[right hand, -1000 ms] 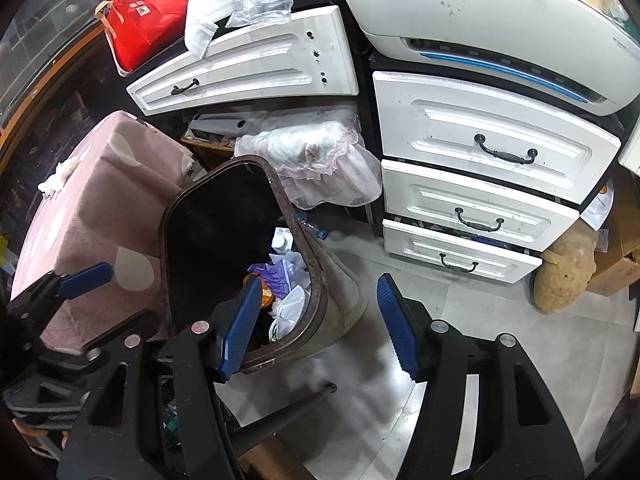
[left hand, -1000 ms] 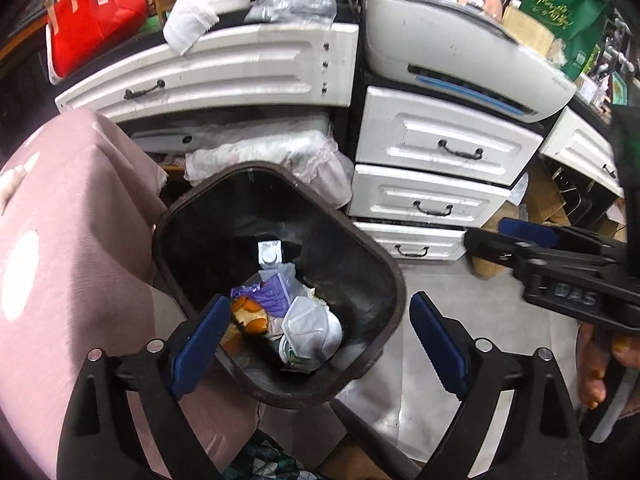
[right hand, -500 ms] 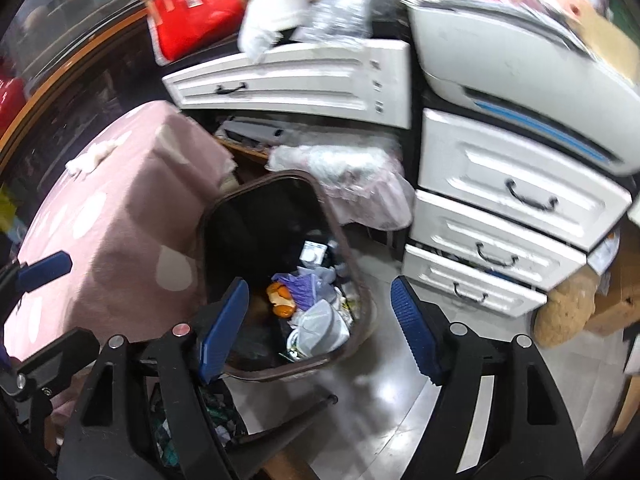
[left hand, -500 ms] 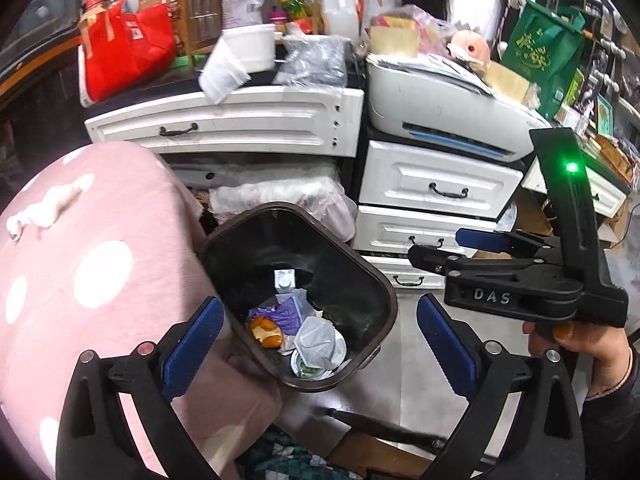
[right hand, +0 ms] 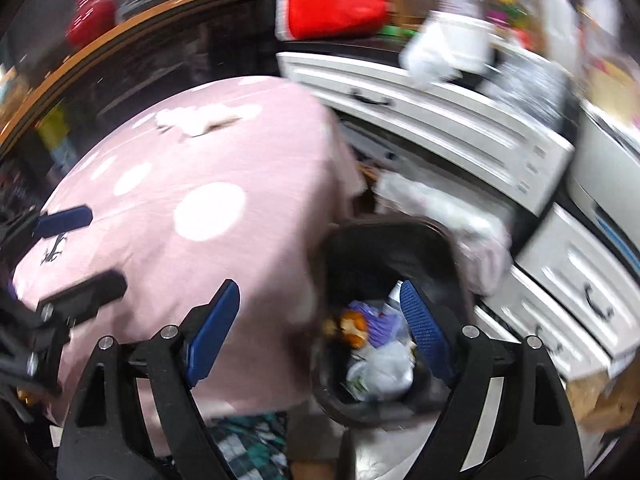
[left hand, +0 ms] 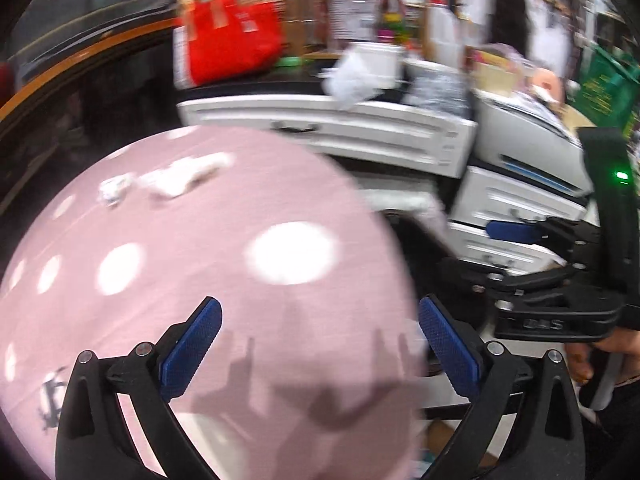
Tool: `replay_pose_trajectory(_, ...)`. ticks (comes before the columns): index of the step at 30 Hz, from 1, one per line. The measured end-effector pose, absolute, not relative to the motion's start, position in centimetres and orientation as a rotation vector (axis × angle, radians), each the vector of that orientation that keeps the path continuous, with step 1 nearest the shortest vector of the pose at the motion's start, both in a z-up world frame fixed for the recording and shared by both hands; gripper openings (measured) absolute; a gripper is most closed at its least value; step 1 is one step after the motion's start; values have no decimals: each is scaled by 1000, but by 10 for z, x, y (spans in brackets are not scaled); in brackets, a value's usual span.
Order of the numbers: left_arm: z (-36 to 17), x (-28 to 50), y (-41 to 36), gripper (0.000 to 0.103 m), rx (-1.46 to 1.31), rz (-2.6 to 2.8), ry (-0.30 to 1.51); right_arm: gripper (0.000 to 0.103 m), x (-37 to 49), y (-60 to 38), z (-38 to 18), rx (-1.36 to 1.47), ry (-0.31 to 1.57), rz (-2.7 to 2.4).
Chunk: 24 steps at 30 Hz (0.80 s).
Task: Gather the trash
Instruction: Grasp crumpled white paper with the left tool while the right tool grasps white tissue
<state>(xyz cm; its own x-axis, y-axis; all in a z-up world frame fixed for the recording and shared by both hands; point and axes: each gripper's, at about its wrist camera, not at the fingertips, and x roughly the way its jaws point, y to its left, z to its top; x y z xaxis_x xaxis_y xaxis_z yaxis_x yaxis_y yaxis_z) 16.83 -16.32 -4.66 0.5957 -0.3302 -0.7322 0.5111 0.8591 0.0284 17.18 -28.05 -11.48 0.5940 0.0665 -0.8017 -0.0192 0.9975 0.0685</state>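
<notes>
Crumpled white tissue scraps (left hand: 176, 178) lie at the far side of a pink polka-dot tablecloth (left hand: 200, 264); they also show in the right wrist view (right hand: 200, 118). A dark trash bin (right hand: 384, 240) stands right of the table, holding a white mask, purple wrapper and orange scrap (right hand: 372, 340). My left gripper (left hand: 320, 344) is open and empty above the cloth. My right gripper (right hand: 320, 328) is open and empty, straddling the table edge and the bin. Both views are motion-blurred.
White drawers (right hand: 440, 128) and a white printer (left hand: 520, 136) stand behind the bin. A red bag (left hand: 236, 40) and a white tub (right hand: 456, 40) sit on top. A cardboard box (right hand: 600, 392) lies on the floor at right.
Both grippers have lifted and swung left, away from the bin and over the pink table. The tissue scraps on the cloth have come into view. Both jaws stay open.
</notes>
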Motion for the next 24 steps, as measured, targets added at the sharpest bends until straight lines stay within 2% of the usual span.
replay_pose_trajectory(11, -43, 246, -44, 97, 108, -225, 814, 82, 267, -187, -108, -91, 912, 206)
replay_pose_trajectory(19, -46, 304, -4, 97, 64, -161, 835, 81, 360, -142, -117, -172, 930, 264)
replay_pose_trajectory(20, -47, 309, -3, 97, 62, -161, 839, 80, 370, -138, -120, -182, 929, 265)
replay_pose_trajectory(22, -49, 323, 0, 97, 62, -159, 841, 71, 392, -131, -125, -194, 934, 279)
replay_pose_trajectory(24, -52, 340, 0, 97, 71, -154, 846, 68, 407, -127, -127, -200, 935, 291)
